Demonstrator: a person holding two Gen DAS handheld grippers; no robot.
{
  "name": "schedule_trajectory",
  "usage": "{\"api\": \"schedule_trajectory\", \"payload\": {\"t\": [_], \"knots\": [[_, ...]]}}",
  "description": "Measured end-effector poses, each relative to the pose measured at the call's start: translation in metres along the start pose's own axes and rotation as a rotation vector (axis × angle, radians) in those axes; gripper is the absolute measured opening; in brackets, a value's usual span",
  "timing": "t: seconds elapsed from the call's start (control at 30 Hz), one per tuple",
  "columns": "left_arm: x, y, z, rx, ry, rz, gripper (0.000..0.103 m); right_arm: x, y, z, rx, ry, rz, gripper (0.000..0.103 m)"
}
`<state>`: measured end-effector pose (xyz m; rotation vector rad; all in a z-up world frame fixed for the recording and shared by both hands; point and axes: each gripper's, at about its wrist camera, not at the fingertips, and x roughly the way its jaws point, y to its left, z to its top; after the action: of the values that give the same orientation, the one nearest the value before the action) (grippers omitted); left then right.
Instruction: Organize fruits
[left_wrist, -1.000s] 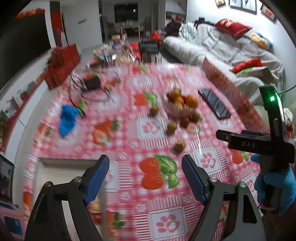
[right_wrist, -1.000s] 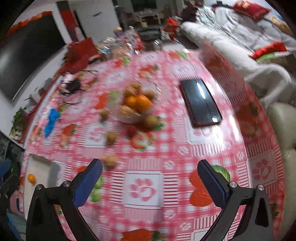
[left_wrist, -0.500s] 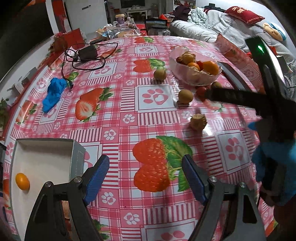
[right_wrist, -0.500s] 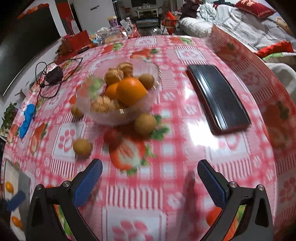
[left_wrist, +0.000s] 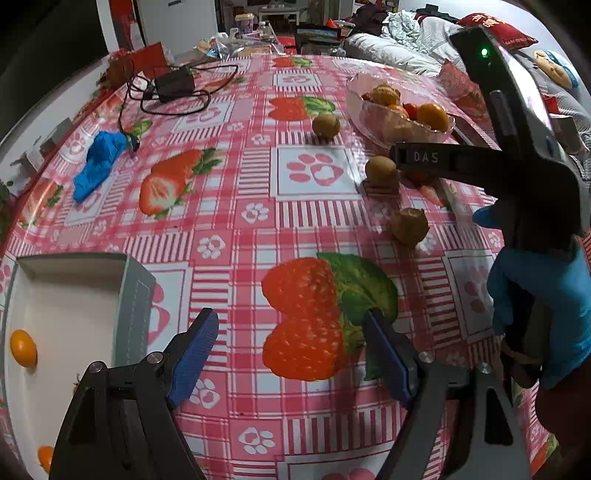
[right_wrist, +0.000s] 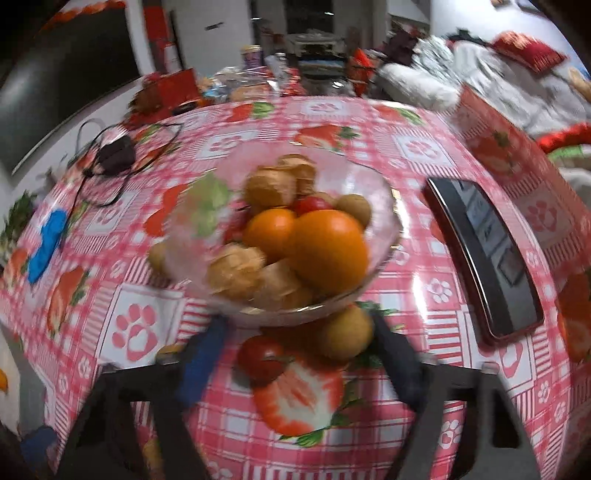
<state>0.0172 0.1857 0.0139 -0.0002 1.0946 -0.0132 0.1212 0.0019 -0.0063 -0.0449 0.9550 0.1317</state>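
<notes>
The right gripper (right_wrist: 295, 354) points steeply down at the loose fruit lying just in front of the glass bowl (right_wrist: 384, 254), toward the table's right edge; its jaws are closing, with a small red fruit (right_wrist: 263, 359) and a round brown fruit (right_wrist: 345, 334) both in the gap and neither yet pressed by a pad. The frame is motion-blurred, so which of the two is meant cannot be told. A good grasp here likely calls for centring the fingers on one fruit only, so that the second is not nudged against the bowl or sent rolling on the glossy tablecloth (left_wrist: 236, 221). The left gripper (left_wrist: 291, 354) hangs with its fingers apart and empty over a printed strawberry near the front edge, beside the white tray (left_wrist: 66, 295) at the front-left corner, which already carries a small orange fruit (left_wrist: 23, 348). More loose fruits, among them a wrinkled brown fruit (left_wrist: 410, 226), lie between bowl and tray.
</notes>
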Motion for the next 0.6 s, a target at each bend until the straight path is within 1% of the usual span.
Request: {"api": "schedule_trajectory", "payload": {"t": [0.03, 0.1, 0.2, 0.27, 0.33, 0.47, 0.6], "knots": [[0.001, -0.001, -0.001, 0.0, 0.004, -0.002, 0.083, -0.001, 0.002, -0.001, -0.008, -0.004, -0.004, 0.05], [0.003, -0.003, -0.004, 0.006, 0.007, 0.006, 0.083, -0.003, 0.001, -0.004, -0.006, 0.001, 0.02, 0.047], [0.002, -0.005, -0.008, 0.013, -0.007, 0.015, 0.084, -0.01, 0.001, -0.012, -0.008, 0.019, 0.05, 0.047], [0.002, -0.005, -0.009, 0.009, -0.012, 0.013, 0.086, -0.018, 0.001, -0.023, -0.02, 0.028, 0.068, 0.047], [0.002, -0.004, -0.013, 0.005, -0.024, 0.02, 0.09, -0.029, 0.001, -0.037, -0.04, 0.039, 0.085, 0.047], [0.001, -0.004, -0.015, 0.004, -0.034, 0.021, 0.091, -0.052, -0.004, -0.068, -0.053, 0.066, 0.118, 0.047], [0.002, -0.005, -0.011, 0.007, -0.007, 0.025, 0.091, -0.077, -0.014, -0.099, -0.054, 0.083, 0.137, 0.047]]}}
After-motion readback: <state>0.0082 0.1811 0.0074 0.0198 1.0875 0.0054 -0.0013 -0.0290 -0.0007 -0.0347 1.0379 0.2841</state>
